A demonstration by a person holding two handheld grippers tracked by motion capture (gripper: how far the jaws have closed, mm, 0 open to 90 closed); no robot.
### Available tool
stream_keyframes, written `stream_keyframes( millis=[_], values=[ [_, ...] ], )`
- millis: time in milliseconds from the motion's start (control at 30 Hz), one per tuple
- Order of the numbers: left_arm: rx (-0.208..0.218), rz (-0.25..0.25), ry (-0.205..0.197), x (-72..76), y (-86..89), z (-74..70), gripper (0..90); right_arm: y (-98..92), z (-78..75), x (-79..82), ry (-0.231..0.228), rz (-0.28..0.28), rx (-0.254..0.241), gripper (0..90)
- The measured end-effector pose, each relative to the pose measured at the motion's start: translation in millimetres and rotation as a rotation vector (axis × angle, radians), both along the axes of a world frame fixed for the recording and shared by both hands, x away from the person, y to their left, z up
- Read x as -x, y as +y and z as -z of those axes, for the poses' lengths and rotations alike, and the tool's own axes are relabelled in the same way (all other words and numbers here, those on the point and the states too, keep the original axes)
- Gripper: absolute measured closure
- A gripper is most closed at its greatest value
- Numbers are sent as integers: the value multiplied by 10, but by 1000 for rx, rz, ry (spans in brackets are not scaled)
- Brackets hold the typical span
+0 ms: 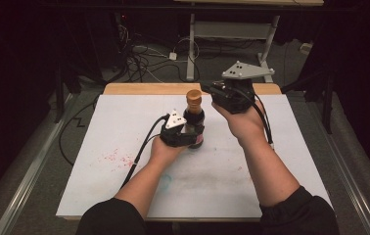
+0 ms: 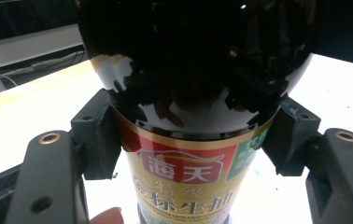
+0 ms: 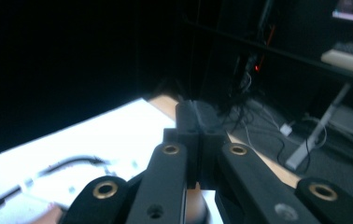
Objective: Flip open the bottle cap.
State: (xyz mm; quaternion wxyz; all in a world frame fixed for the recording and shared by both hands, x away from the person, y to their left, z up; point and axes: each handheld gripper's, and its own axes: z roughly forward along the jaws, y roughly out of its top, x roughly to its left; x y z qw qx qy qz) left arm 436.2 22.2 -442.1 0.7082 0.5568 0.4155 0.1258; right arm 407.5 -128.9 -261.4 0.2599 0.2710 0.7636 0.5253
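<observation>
Soy sauce bottle [image 1: 194,120] upright mid-table, clamped by left gripper [image 1: 180,131].
Right gripper [image 1: 232,95], jaws together and empty, hangs just beside the brown cap [image 1: 193,98]; white table [image 1: 124,127] carries red stains [image 1: 117,157]; cables [image 1: 144,58] on floor behind.

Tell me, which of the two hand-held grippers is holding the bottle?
The left hand-held gripper: its jaws clamp the dark soy sauce bottle. The right hand-held gripper is raised beside the cap, shut on nothing.

A lab: white test table [image 1: 124,127], floor cables [image 1: 139,56], dark curtains.
</observation>
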Motion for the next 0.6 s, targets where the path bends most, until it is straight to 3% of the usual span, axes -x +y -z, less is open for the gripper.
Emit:
stream_keyframes(
  millis=[200,600],
  values=[
    [2,-3,-5,-7,-14,10,294,-61,222,-29,48,5,41,900],
    [1,-6,-10,-4,-19,16,293,-96,399,-65,106,4,97,900]
  ],
)
